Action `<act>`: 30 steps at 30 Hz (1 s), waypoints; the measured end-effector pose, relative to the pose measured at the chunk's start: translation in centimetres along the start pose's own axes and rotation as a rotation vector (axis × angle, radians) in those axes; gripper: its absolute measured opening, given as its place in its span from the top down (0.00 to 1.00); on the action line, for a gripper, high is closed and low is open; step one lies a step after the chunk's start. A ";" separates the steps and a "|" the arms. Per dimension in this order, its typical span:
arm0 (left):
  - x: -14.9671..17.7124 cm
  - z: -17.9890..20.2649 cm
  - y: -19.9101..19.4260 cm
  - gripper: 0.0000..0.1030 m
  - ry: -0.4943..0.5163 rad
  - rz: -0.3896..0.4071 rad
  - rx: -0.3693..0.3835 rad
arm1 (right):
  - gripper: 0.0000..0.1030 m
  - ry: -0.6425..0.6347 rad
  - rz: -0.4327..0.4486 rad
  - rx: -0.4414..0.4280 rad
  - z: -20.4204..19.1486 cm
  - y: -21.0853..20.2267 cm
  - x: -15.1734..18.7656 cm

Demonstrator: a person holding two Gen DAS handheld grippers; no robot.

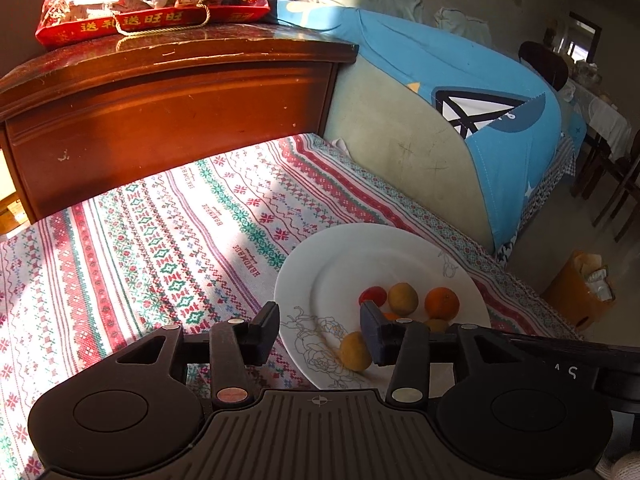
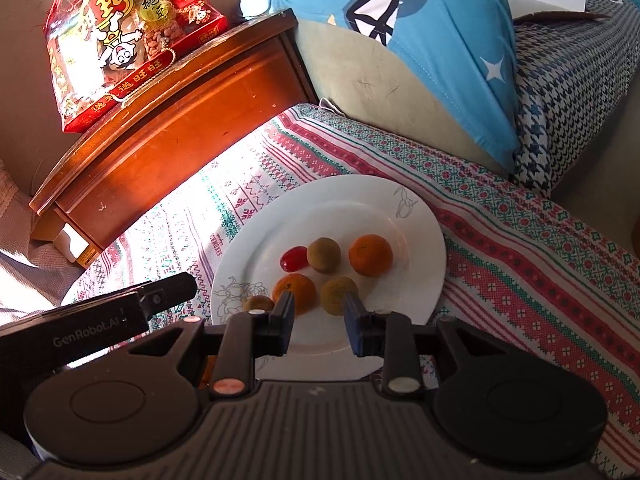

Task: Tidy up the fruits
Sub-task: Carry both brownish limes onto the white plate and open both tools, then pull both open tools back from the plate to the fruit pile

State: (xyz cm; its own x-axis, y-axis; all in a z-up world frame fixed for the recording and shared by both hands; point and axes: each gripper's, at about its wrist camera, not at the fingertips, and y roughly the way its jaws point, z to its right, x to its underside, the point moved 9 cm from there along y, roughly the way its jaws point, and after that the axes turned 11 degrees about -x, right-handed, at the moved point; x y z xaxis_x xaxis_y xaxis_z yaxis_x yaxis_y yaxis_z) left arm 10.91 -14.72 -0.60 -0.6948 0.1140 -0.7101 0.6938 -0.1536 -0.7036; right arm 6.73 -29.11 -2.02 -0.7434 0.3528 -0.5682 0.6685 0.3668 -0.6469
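The oblong red fruit (image 2: 295,259) lies slantwise on the plate (image 2: 400,304).

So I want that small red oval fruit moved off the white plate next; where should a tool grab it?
Grip the small red oval fruit across its narrow middle, from above. It lies flat with a brownish round fruit close beside one end, so close across its short width.

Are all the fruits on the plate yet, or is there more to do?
Looks nearly done. Six fruits sit on the white round plate: two orange tangerines, three brownish-yellow round fruits and one small red tomato. Nothing is in hand: the left gripper and right gripper are both open and empty. No fruit shows on the patterned tablecloth.
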 end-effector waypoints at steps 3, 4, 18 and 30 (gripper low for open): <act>0.2 -0.9 -0.3 0.57 -0.009 0.001 -0.013 | 0.72 -0.002 -0.006 -0.010 -0.3 -0.1 0.4; 0.3 -1.2 -0.4 0.57 -0.015 -0.001 -0.016 | 0.72 -0.005 -0.007 -0.014 -0.4 -0.2 0.4; 1.6 -4.7 -2.9 0.56 -0.033 0.014 -0.051 | 0.72 -0.037 -0.020 -0.087 -3.2 -0.8 2.9; 4.7 -6.4 -4.4 0.50 -0.031 -0.007 -0.069 | 0.72 -0.017 -0.064 -0.143 -5.0 0.3 5.9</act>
State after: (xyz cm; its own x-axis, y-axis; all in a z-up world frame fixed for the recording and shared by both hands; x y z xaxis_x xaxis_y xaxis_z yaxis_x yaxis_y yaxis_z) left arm 5.82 -7.18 -1.06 -0.7047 0.0838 -0.7045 0.6994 -0.0851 -0.7097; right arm 2.57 -22.60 -3.02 -0.7840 0.3103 -0.5377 0.6149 0.5072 -0.6039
